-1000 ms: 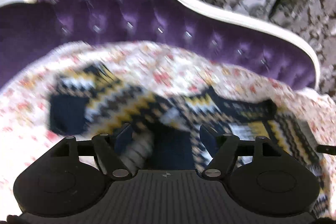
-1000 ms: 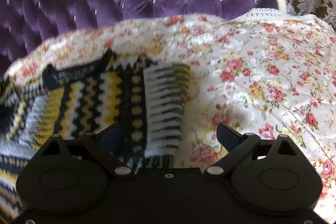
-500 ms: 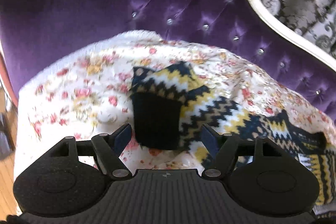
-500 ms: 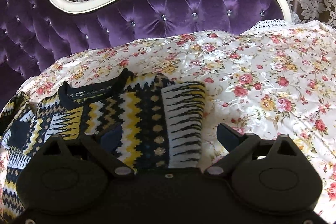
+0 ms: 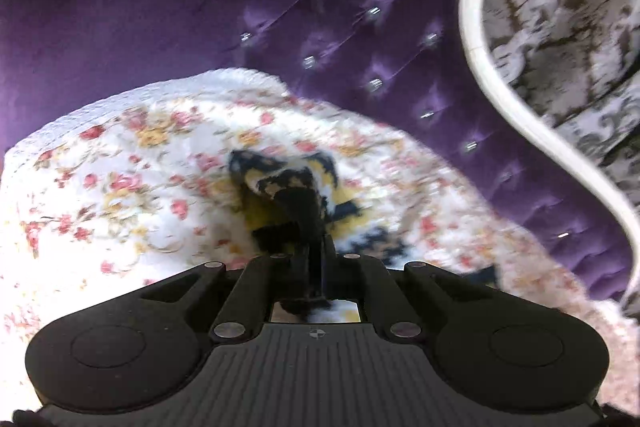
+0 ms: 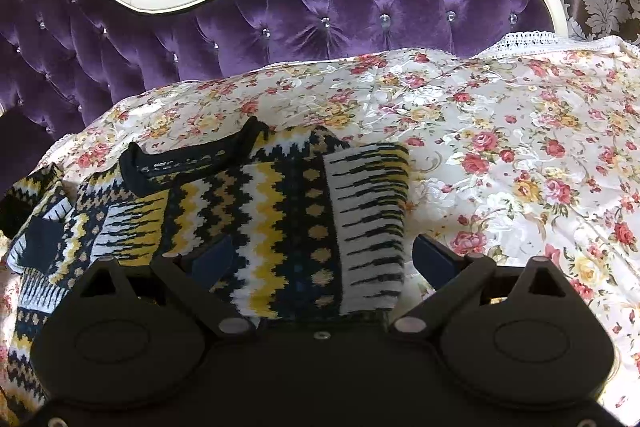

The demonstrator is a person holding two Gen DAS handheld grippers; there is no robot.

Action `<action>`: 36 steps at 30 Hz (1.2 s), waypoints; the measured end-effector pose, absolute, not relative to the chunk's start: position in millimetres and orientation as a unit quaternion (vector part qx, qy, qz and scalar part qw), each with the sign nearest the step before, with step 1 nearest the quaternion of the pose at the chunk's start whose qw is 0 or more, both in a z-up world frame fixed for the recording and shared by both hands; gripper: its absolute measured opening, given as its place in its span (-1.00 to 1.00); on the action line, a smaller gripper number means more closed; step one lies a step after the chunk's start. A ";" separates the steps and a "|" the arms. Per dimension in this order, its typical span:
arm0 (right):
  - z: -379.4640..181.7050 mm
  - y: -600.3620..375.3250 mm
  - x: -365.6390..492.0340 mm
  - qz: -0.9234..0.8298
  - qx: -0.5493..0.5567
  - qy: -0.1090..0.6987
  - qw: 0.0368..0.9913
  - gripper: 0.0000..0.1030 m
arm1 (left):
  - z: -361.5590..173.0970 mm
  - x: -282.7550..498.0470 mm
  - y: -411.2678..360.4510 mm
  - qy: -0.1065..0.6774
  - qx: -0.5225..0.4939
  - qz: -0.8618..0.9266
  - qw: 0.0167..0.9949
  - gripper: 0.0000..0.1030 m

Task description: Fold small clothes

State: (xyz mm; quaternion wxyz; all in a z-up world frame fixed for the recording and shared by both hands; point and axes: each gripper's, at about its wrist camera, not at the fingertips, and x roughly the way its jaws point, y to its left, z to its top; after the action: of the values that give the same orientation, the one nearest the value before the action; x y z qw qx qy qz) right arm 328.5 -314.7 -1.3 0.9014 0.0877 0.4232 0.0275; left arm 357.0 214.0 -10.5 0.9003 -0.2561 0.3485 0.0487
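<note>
On the floral bedspread (image 6: 500, 131) lies a small knitted sweater (image 6: 280, 211), zigzagged in navy, yellow and white, its right side folded over. The left gripper (image 5: 316, 259) has its jaws clenched on the dark sleeve cuff (image 5: 300, 203); the right gripper (image 6: 324, 259) hovers with jaws spread above the sweater.

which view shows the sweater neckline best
The right wrist view: the sweater lies spread on the floral cover, its dark neckline sharp and in plain sight. The left wrist view shows only a blurred sleeve end pinched in the shut left claw; no neckline is visible there.
</note>
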 end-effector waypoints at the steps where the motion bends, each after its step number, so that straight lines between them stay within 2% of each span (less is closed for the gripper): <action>1: -0.8 -314.8 328.2 0.029 0.089 0.423 0.902 0.89 | -3.4 355.1 212.2 0.342 -0.264 0.043 0.901 -0.92; 8: 3.1 -316.0 325.6 0.034 0.098 0.417 0.903 0.89 | 52.7 346.4 178.9 0.306 -0.294 -0.020 0.905 -0.92; 18: 10.9 -324.1 321.0 0.037 0.120 0.405 0.905 0.89 | 116.8 341.9 70.9 0.258 -0.289 -0.129 0.913 -0.92; 23: 12.7 -328.4 318.7 0.036 0.132 0.401 0.906 0.89 | 113.1 340.4 5.7 0.262 -0.286 -0.178 0.904 -0.91; 31: 13.0 -337.0 318.8 0.034 0.154 0.402 0.902 0.89 | 72.4 339.7 -77.6 0.303 -0.277 -0.215 0.886 -0.88; 32: 12.7 -338.2 319.1 0.033 0.157 0.403 0.901 0.89 | 65.5 339.2 -82.9 0.315 -0.273 -0.221 0.882 -0.77; 33: 12.3 -340.3 320.3 0.032 0.160 0.405 0.900 0.89 | 60.3 339.8 -87.6 0.325 -0.269 -0.227 0.878 -0.54; 35: 11.1 -343.3 321.7 0.028 0.166 0.406 0.898 0.89 | 51.8 337.9 -96.0 0.342 -0.256 -0.243 0.871 -0.24; 36: 10.6 -344.6 322.3 0.025 0.167 0.407 0.898 0.90 | 50.0 335.2 -98.7 0.345 -0.247 -0.251 0.870 -0.18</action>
State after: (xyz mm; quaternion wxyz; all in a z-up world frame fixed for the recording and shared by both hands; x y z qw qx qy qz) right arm 322.3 -344.6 10.6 0.8978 0.1671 0.4067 0.0249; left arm 335.2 -98.7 50.0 0.8703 -0.2472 0.3446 -0.2505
